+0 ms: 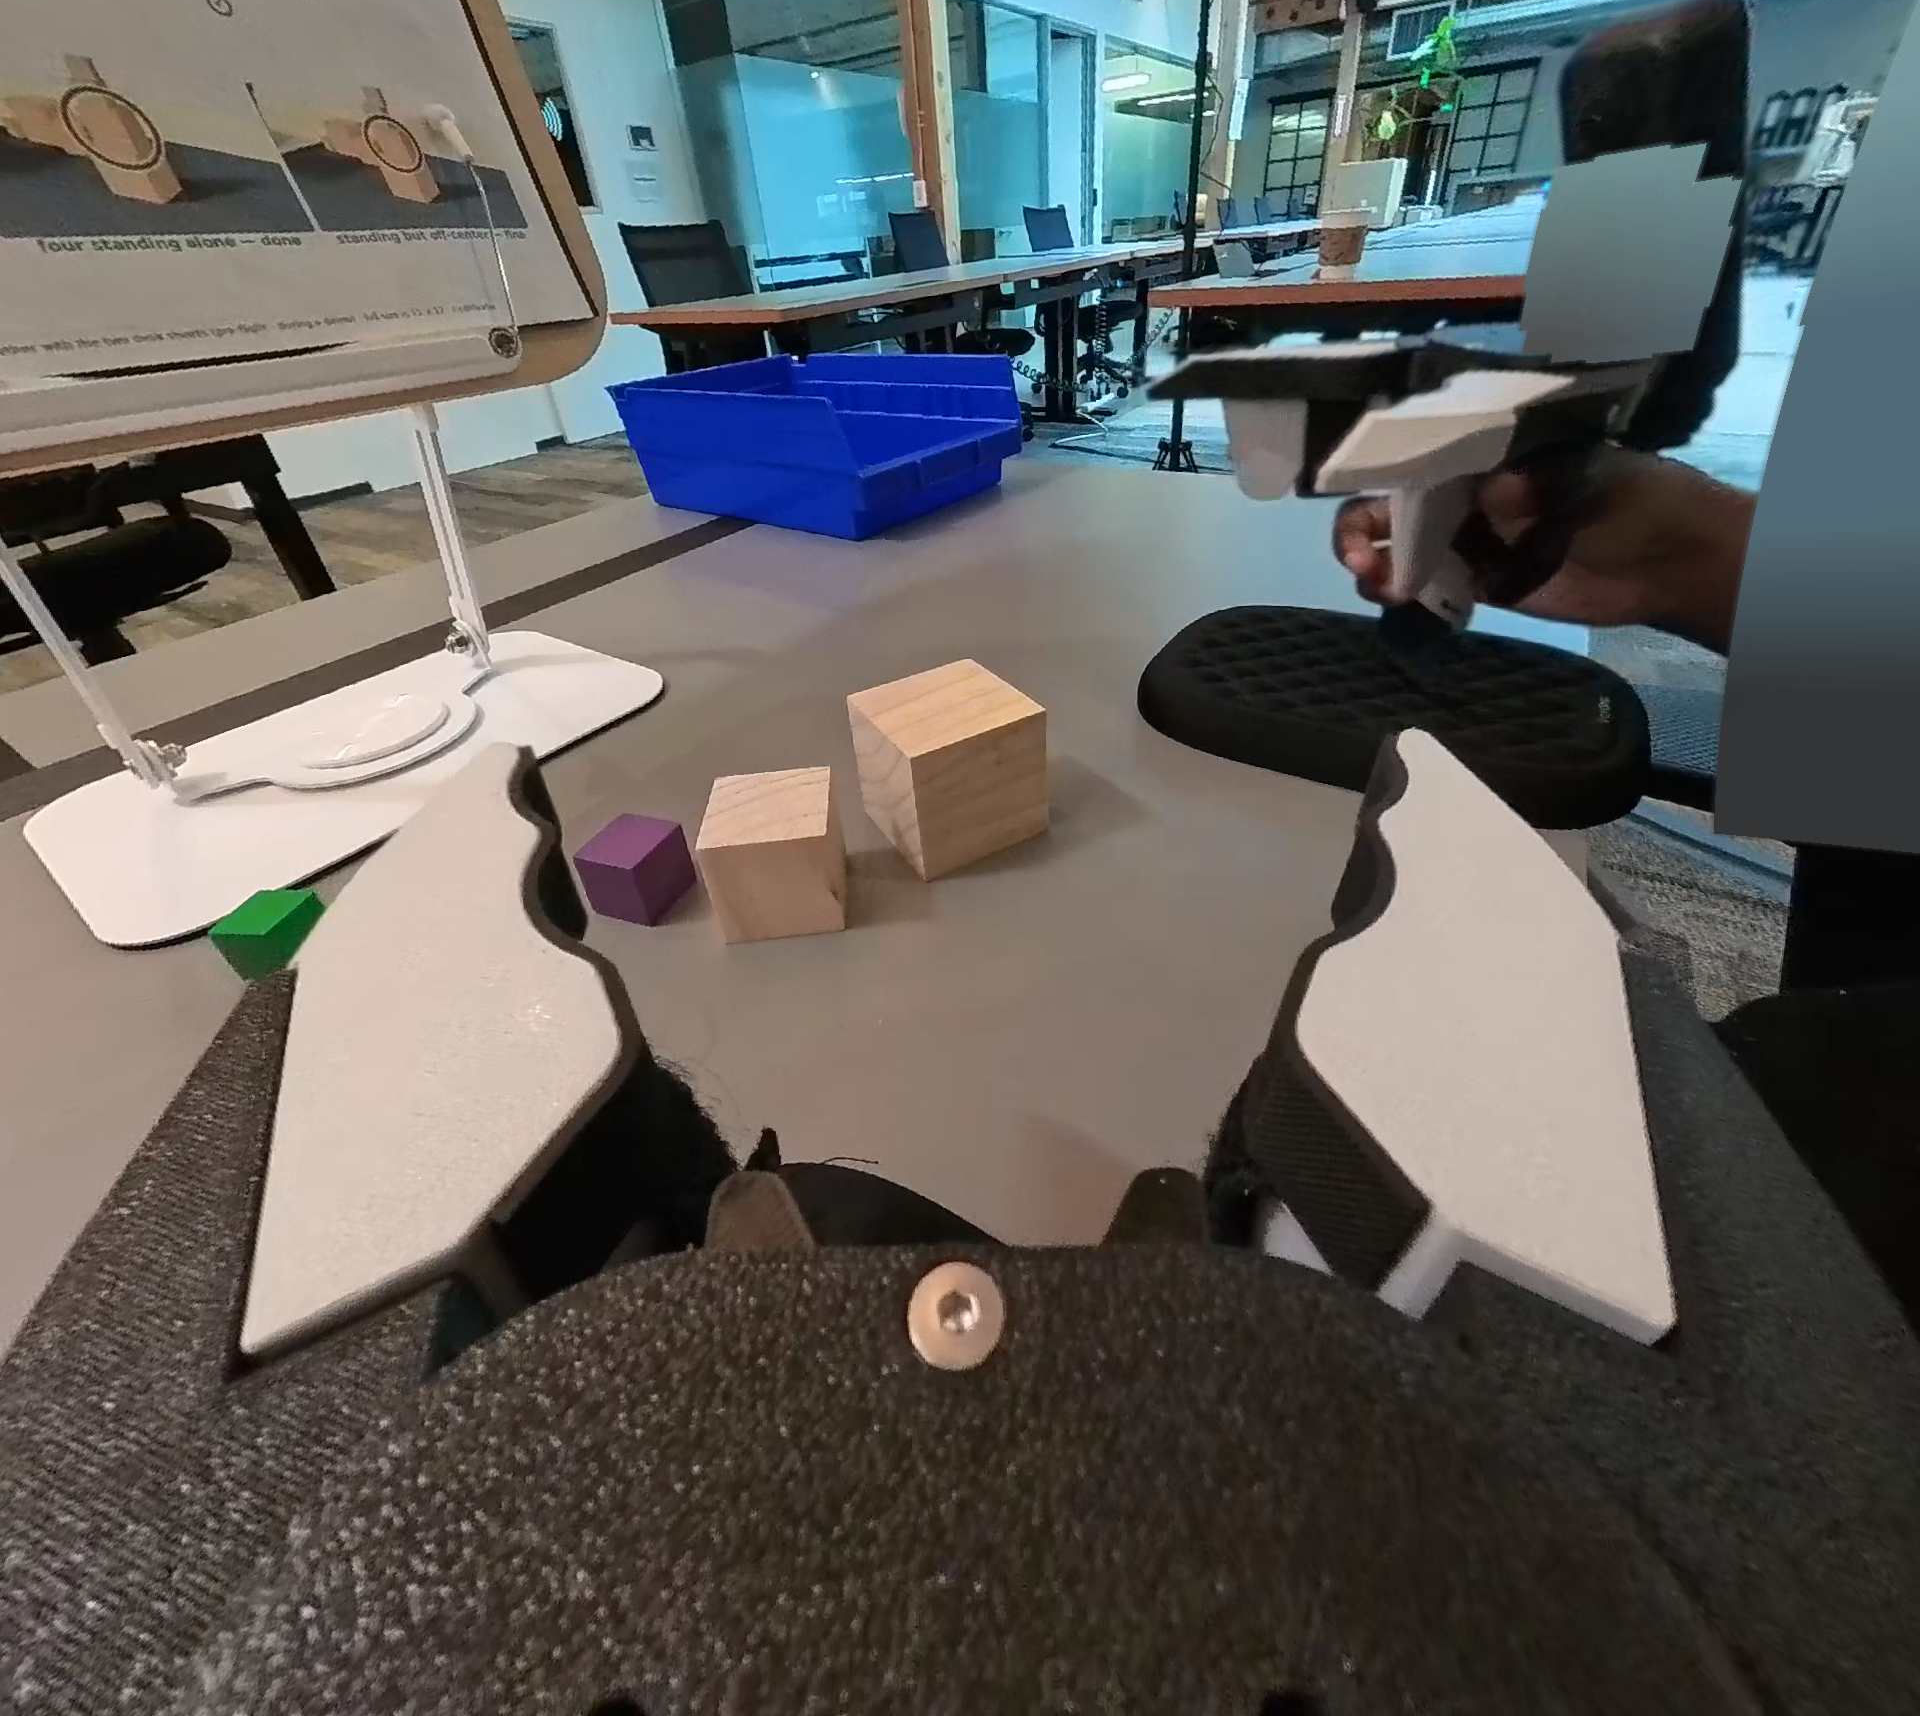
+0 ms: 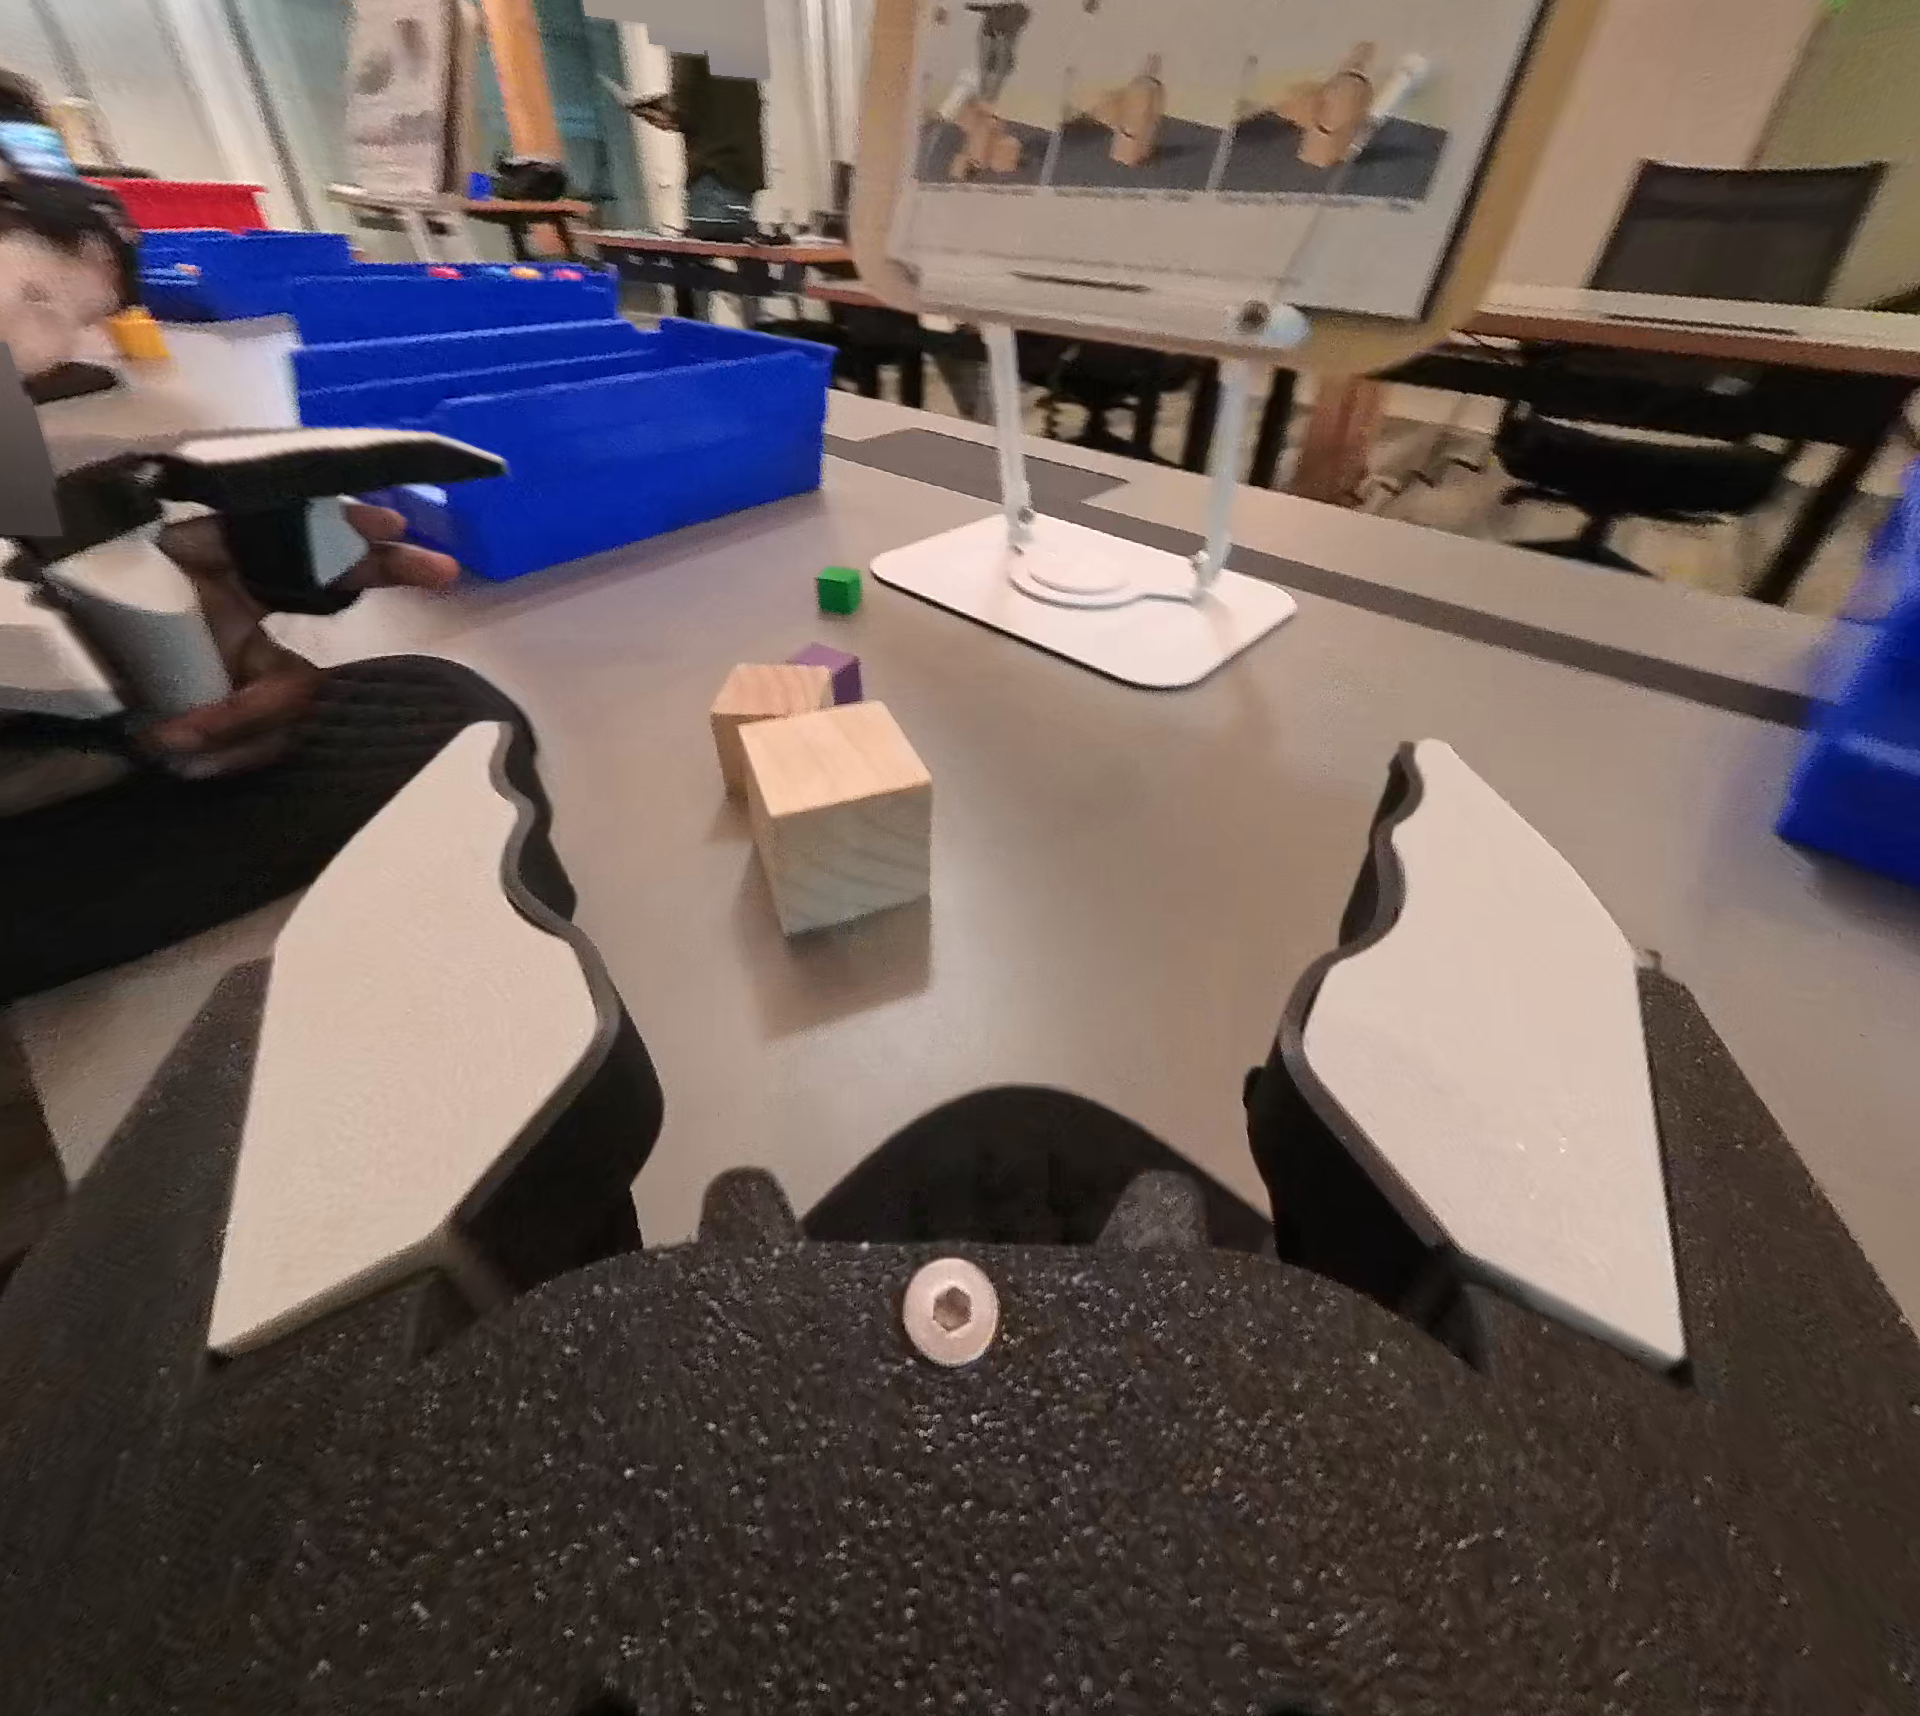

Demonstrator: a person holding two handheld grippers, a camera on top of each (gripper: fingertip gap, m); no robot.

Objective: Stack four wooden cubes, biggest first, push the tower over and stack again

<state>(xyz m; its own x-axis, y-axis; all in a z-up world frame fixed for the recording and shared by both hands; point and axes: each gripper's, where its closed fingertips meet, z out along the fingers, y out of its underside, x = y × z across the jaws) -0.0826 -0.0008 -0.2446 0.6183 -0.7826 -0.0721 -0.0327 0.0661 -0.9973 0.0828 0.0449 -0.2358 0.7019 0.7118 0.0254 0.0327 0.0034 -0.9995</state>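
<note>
On the grey table (image 1: 1039,1022) lie a large wooden cube (image 1: 951,767), a smaller wooden cube (image 1: 774,856), a purple cube (image 1: 634,866) and a green cube (image 1: 268,931). My left gripper (image 1: 961,762) is open and empty, its fingers wide apart just short of the cubes. My right gripper (image 2: 956,757) is open and empty too, with the large wooden cube (image 2: 836,814) lying ahead between its fingers, not touched. Behind it lie the smaller wooden cube (image 2: 767,702), the purple cube (image 2: 836,671) and the green cube (image 2: 837,590). The right gripper also shows in the left wrist view (image 1: 1351,430), held up in a hand.
A blue bin (image 1: 831,440) stands at the back of the table. A white stand (image 1: 343,752) carries an instruction board (image 1: 260,87) at the left. A black mesh armrest (image 1: 1392,710) lies at the right. More blue bins (image 2: 561,409) and another (image 2: 1860,731) flank the right view.
</note>
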